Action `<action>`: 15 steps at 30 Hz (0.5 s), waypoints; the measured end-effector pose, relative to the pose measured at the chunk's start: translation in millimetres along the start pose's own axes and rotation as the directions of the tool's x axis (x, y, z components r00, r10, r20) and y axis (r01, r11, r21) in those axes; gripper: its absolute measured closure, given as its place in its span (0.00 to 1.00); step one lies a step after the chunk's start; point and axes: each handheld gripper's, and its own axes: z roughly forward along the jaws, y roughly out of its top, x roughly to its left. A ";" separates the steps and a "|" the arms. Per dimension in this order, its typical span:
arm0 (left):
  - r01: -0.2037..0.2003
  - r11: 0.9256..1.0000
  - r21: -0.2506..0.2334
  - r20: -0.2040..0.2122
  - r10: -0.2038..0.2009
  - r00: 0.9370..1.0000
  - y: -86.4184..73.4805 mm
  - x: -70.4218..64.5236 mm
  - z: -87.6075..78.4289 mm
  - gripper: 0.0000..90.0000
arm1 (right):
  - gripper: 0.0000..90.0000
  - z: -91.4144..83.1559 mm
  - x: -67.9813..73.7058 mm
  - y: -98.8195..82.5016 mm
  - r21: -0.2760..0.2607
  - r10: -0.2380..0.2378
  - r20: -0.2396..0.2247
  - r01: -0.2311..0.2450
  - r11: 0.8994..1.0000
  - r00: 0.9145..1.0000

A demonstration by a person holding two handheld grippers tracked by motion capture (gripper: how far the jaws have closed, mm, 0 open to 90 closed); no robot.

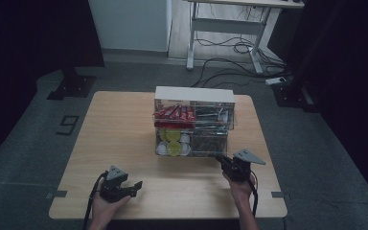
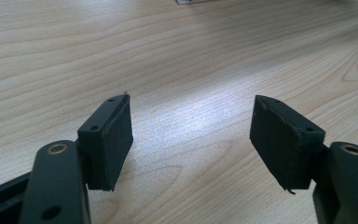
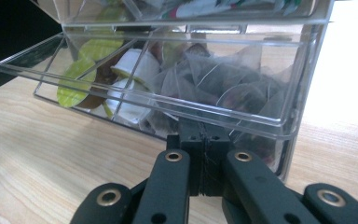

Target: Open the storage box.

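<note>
A light wooden table (image 1: pixel 124 143) stands in a dim room, seen from above. Toward its far middle sits a clear plastic organizer (image 1: pixel 194 125) with two stacked tiers and a white top. The upper tier holds red packets (image 1: pixel 173 113) on its left side and darker, unclear items on its right. The lower tier holds small round pods with green and white lids (image 1: pixel 172 142) on the left; its right half holds translucent sachets (image 3: pixel 233 88), seen through the clear wall in the right gripper view. The lower tier's front panel tilts outward toward the near side.

The right gripper (image 1: pixel 224 162), held in a hand (image 1: pixel 239 188) at the near right of the table, points at the organizer's lower right corner. In the right gripper view its jaws are pressed together with nothing between them, their tips just at the clear front wall; whether they touch it is unclear.

The left gripper (image 1: pixel 135 186), held in the other hand (image 1: pixel 106 207) at the near left, sits well apart from the organizer. Its jaws are spread wide over bare wood, holding nothing.

Beyond the table, cables (image 1: pixel 230 52) trail across a grey floor beneath a white desk frame (image 1: pixel 220 28).
</note>
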 end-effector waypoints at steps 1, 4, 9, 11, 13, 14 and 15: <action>0.000 1.000 0.000 -0.001 0.000 1.000 0.0 0.1 0.0 0.33 | 0.99 -0.1 -0.4 1.1 -0.001 0.002 0.002 -0.002 1.000 1.000; -0.001 1.000 -0.002 -0.004 0.001 1.000 0.2 0.3 -0.7 0.33 | 0.99 -0.6 -1.2 4.5 -0.010 0.010 0.006 -0.010 1.000 1.000; 0.003 1.000 -0.006 -0.005 -0.003 1.000 0.5 0.6 -1.9 0.33 | 0.99 -3.1 -1.8 14.7 -0.032 0.009 0.011 -0.009 0.999 1.000; 0.003 1.000 -0.006 -0.006 -0.003 1.000 0.6 0.6 -1.9 0.33 | 0.99 -3.6 -1.8 17.9 -0.041 0.007 0.009 -0.007 0.999 1.000; 0.003 1.000 -0.006 -0.006 -0.003 1.000 0.7 0.6 -1.9 0.33 | 0.98 -3.8 -1.6 21.4 -0.049 0.004 0.014 -0.003 0.999 1.000; 0.003 1.000 -0.005 -0.006 -0.003 1.000 0.8 0.6 -2.0 0.33 | 0.98 -3.6 -1.6 22.8 -0.052 0.005 0.014 -0.004 0.999 1.000; 0.005 1.000 -0.008 -0.007 -0.005 1.000 0.8 0.5 -1.8 0.33 | 0.98 -3.1 -1.9 24.1 -0.056 0.004 0.016 -0.003 0.998 1.000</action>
